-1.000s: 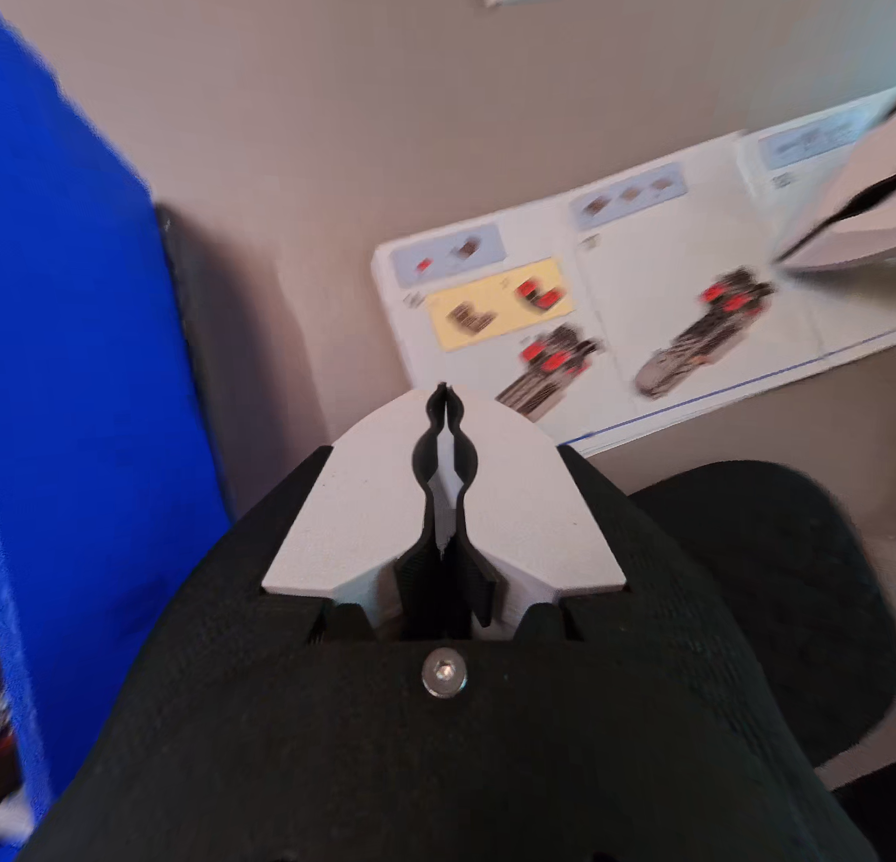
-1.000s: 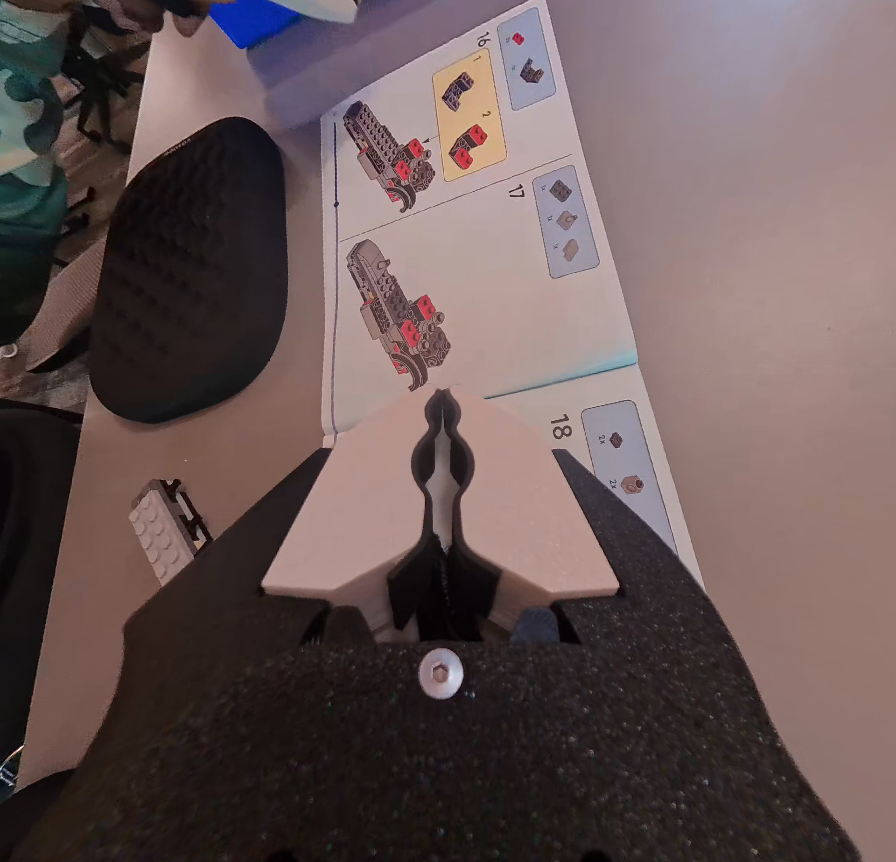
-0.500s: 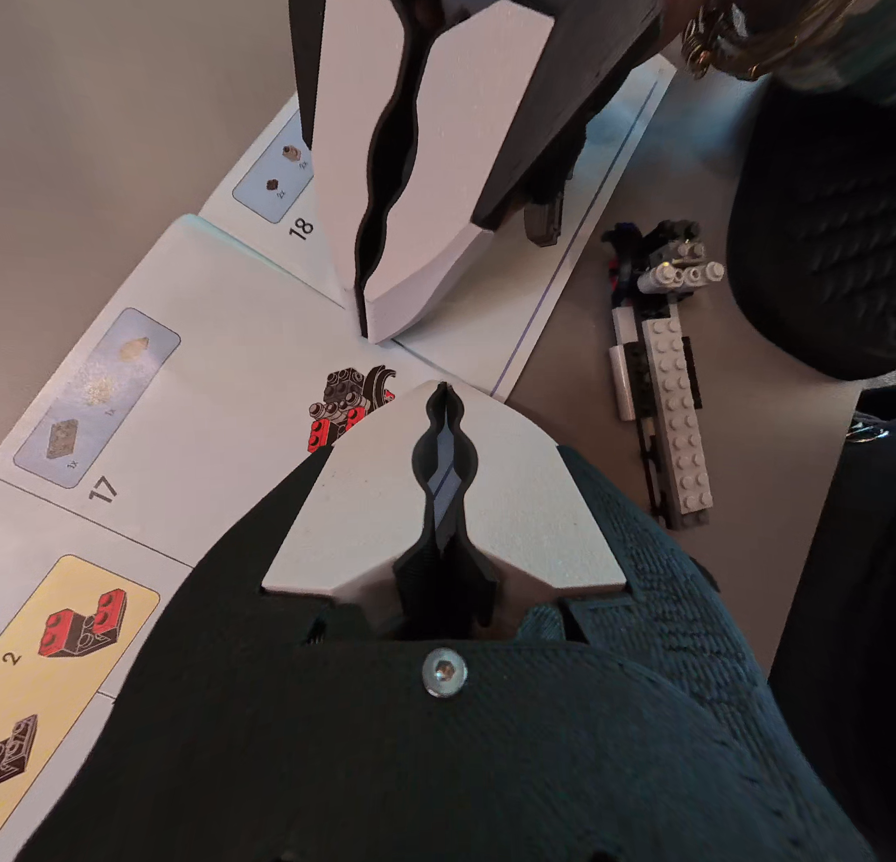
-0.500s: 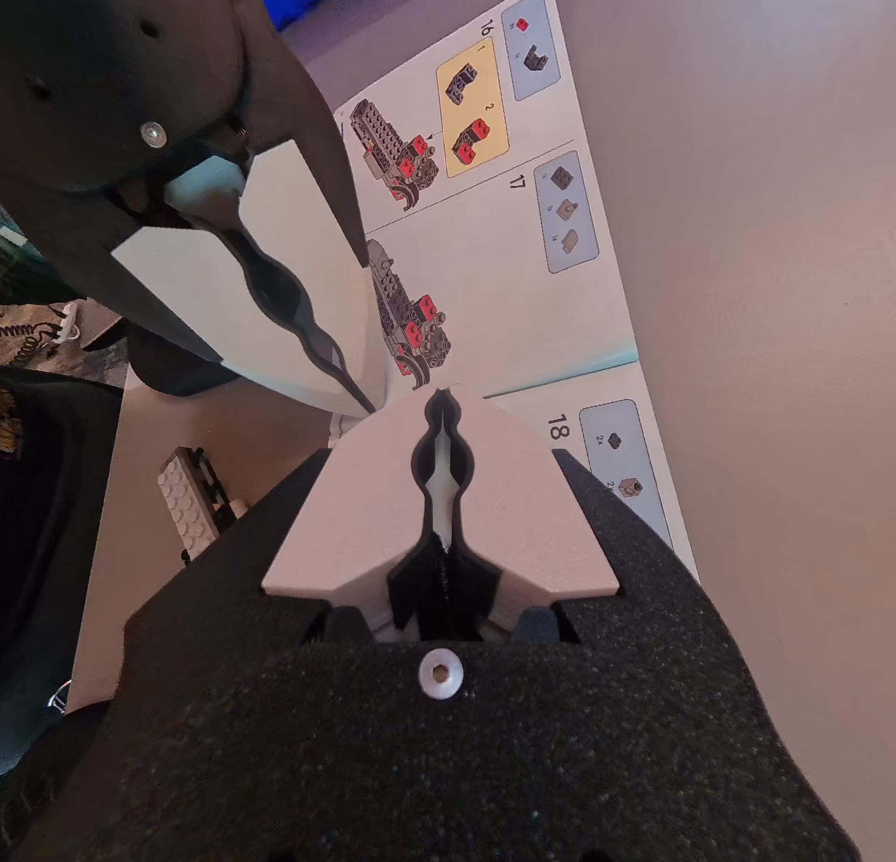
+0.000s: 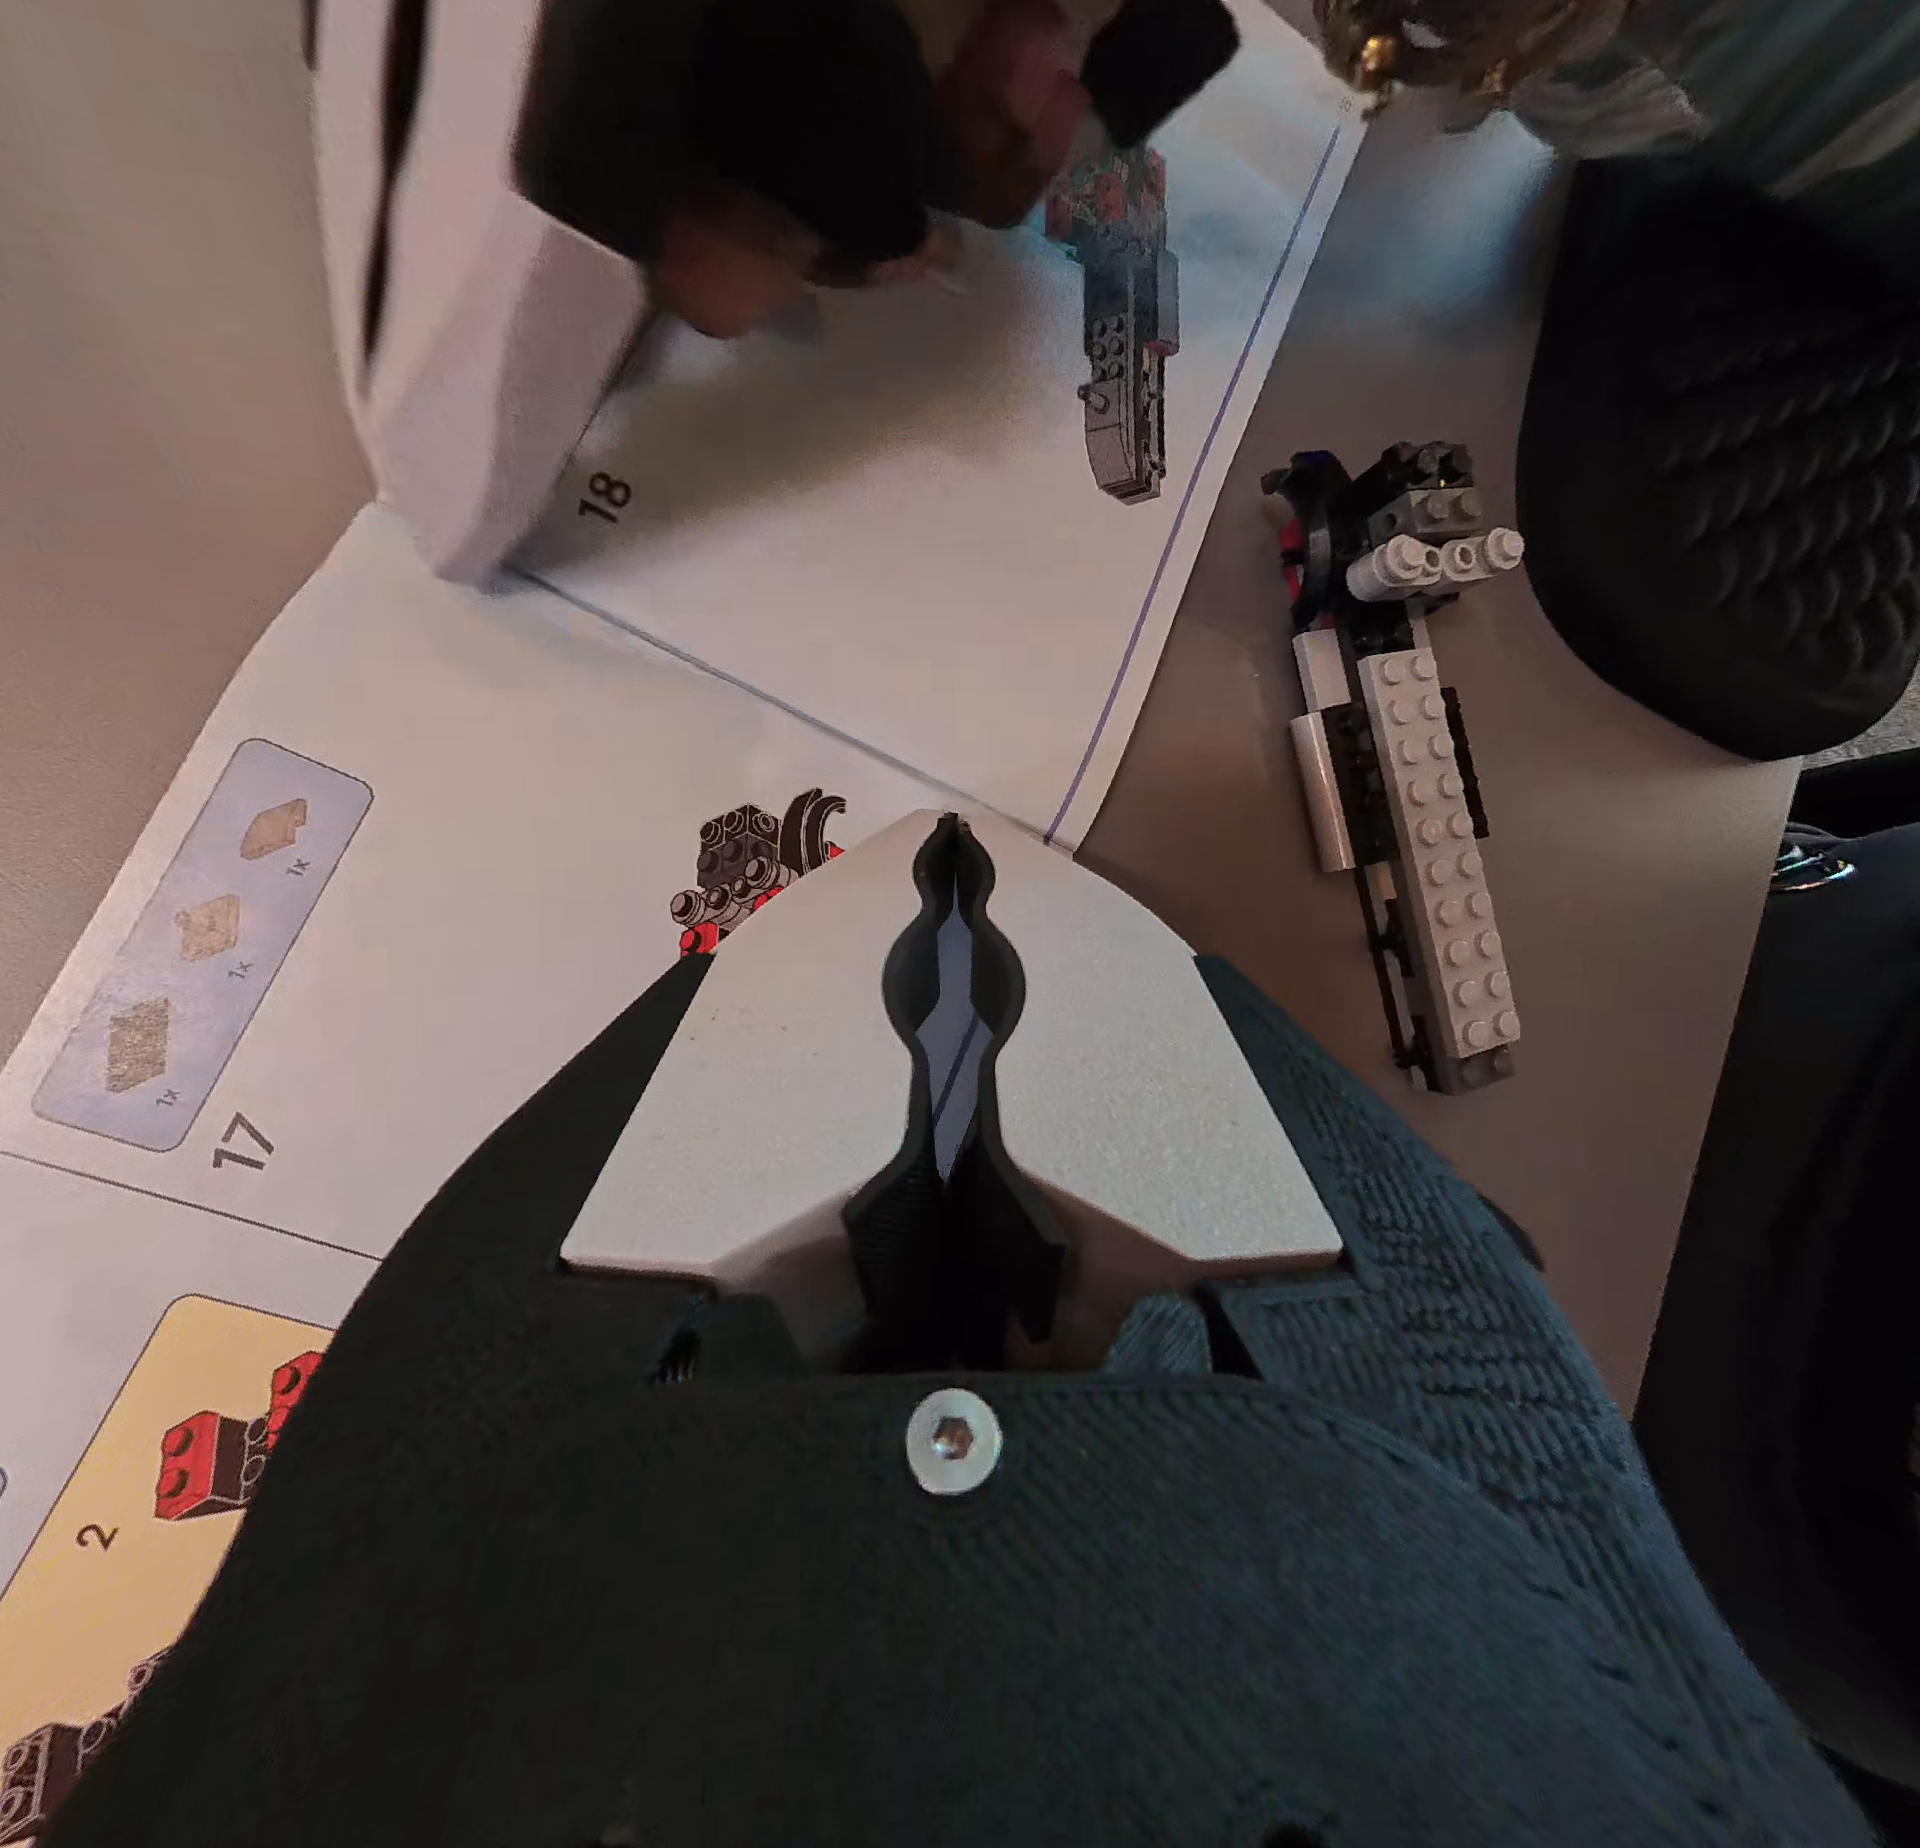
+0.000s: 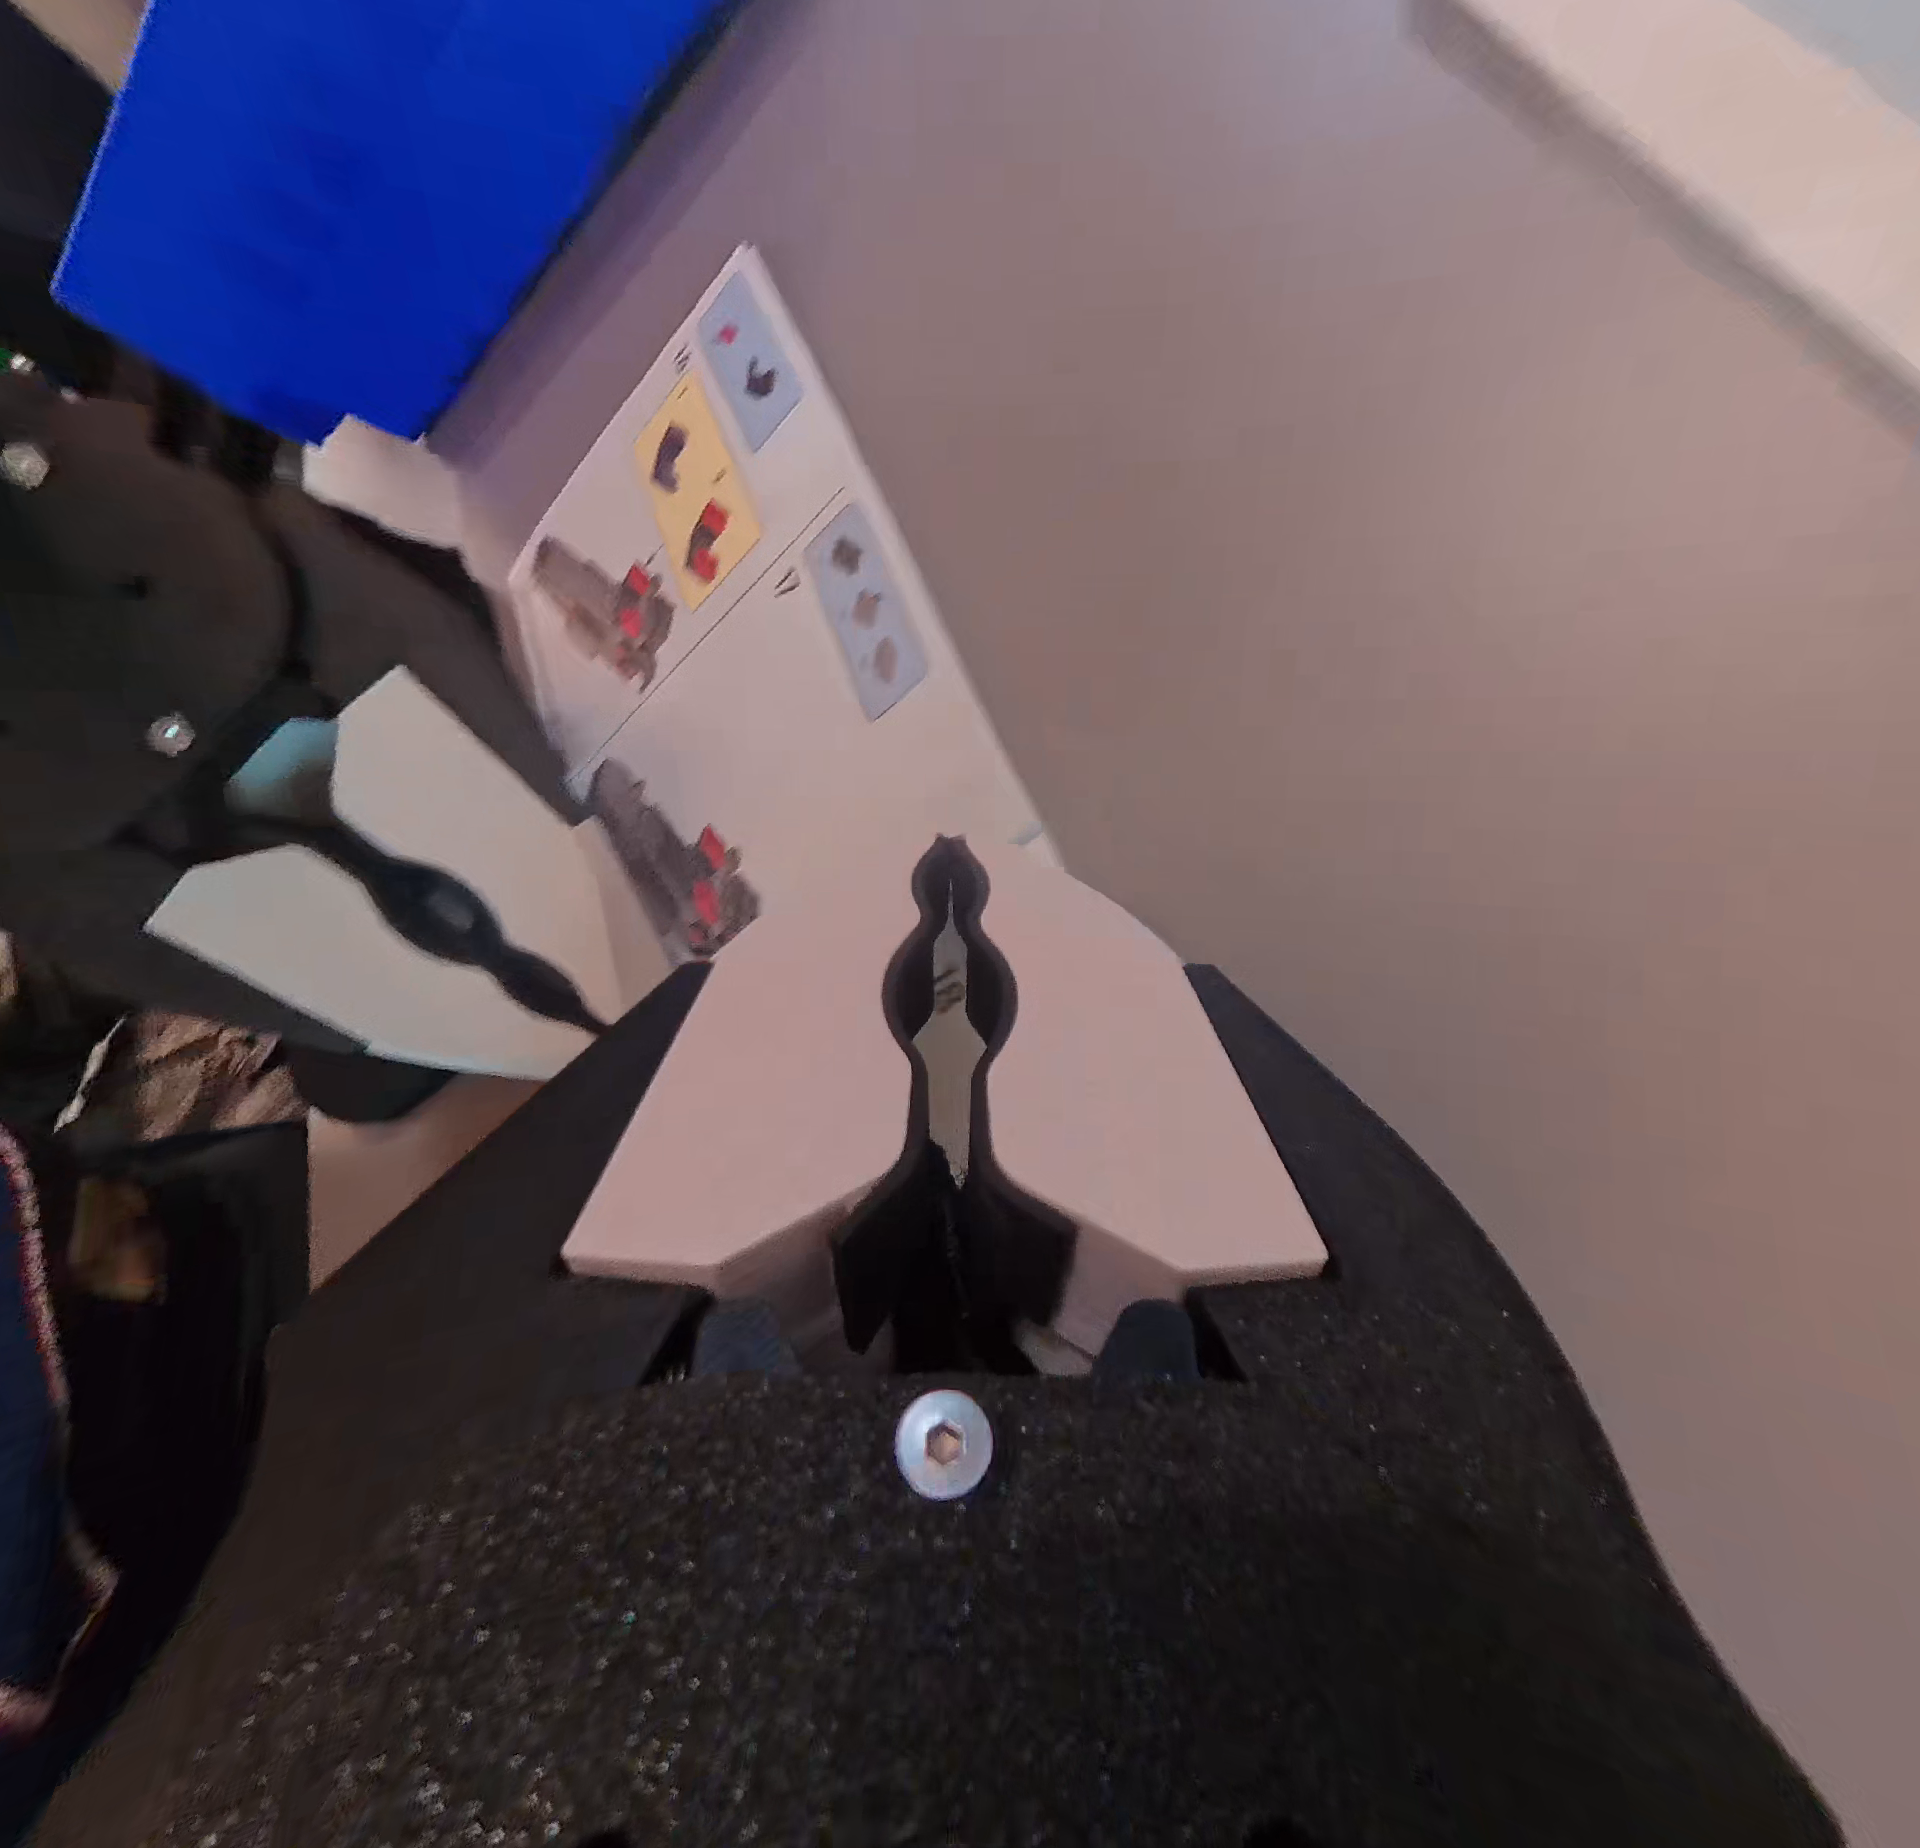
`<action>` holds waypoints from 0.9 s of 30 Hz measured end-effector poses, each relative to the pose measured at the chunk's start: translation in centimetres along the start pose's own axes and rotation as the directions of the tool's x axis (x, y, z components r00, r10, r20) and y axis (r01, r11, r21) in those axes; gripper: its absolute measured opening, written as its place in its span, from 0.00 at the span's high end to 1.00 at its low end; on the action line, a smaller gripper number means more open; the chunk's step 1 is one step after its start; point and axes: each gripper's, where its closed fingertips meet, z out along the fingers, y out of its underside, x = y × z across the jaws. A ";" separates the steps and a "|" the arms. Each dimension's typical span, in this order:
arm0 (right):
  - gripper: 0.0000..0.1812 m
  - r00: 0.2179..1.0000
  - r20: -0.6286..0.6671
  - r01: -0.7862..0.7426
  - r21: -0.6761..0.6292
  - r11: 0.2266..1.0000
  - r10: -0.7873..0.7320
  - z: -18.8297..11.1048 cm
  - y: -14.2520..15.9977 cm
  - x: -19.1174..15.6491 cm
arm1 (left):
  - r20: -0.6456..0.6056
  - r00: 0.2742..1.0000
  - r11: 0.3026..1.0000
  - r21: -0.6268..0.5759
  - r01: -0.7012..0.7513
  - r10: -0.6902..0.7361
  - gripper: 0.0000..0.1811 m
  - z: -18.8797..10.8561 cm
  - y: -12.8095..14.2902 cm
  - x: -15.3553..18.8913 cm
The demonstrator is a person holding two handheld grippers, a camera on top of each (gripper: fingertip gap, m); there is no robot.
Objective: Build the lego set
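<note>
The lego model (image 5: 1397, 759), a long part-built piece in grey and black with a light grey studded plate along its top, is lying flat on the grey table (image 5: 1621, 967), just beside the outer edge of the open instruction booklet (image 5: 852, 572) and near a black textured pad (image 5: 1725, 448) at the table's edge. Nothing is touching it.

Your left gripper (image 5: 949, 819) is hovering over the booklet's lower corner with its white fingers (image 5: 769, 1102) pressed together at the tips; only the shaped slot between them is showing page behind it, and it is gripping nothing.

Your right gripper (image 6: 943, 842) is likewise pinched closed at the tips and holding nothing. In the left wrist view it is showing blurred at the top, its white finger (image 5: 457, 271) coming down onto the booklet close to the fold, with your hand (image 5: 831, 136) wrapped around its black body. I cannot tell whether the tip is actually touching the paper.

In the right wrist view the booklet (image 6: 790, 697) is stretching away ahead of you, a blue box (image 6: 395, 157) is standing beyond its far end, and the left gripper (image 6: 582, 1019) is sitting off to the left, also closed. That view is blurred.
</note>
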 end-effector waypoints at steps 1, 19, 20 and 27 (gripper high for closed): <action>1.00 1.000 -0.012 -0.007 0.009 1.000 0.007 0.0 -0.4 0.5 | 0.004 1.000 1.000 0.001 -0.003 0.003 1.00 0.0 0.0 0.0; 0.99 0.962 0.245 -0.096 -0.100 0.990 0.118 -0.7 3.1 -5.6 | 0.001 0.996 0.994 0.070 0.088 -0.089 1.00 -1.6 -3.8 -5.2; 0.99 0.963 0.236 -0.109 -0.096 0.989 0.129 -0.4 3.0 -5.3 | -0.008 0.997 0.997 0.034 0.071 -0.070 1.00 -0.9 -3.6 -5.5; 1.00 0.979 0.184 -0.060 -0.141 0.988 0.086 0.3 4.0 -4.7 | -0.085 0.995 0.998 0.014 0.058 -0.057 1.00 0.9 -3.6 -4.9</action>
